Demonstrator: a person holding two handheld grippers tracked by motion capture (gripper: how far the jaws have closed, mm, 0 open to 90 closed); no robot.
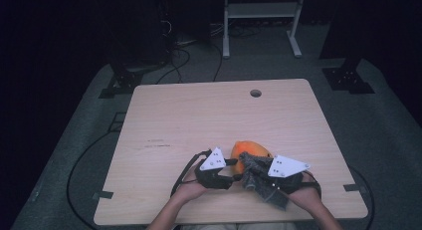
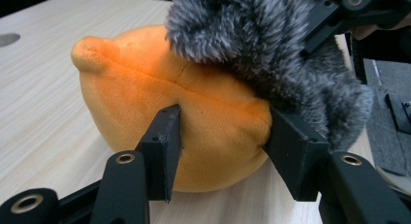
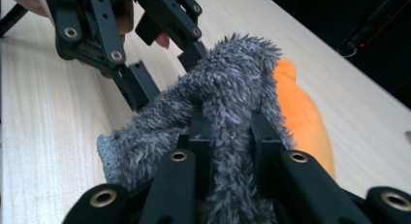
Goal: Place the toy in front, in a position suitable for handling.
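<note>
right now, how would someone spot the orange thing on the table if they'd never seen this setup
On the pale wooden table, look at the near edge, where the person's two grippers meet. Between them sits the orange plush toy, rounded, soft, with a small nub at one end. The left gripper clamps it, and unlike the shaggy grey fabric draped over it, it is smooth and bright.

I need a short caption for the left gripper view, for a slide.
Left gripper clamps the orange plush toy on the wooden table, grey fuzzy cloth draped over it.
</note>
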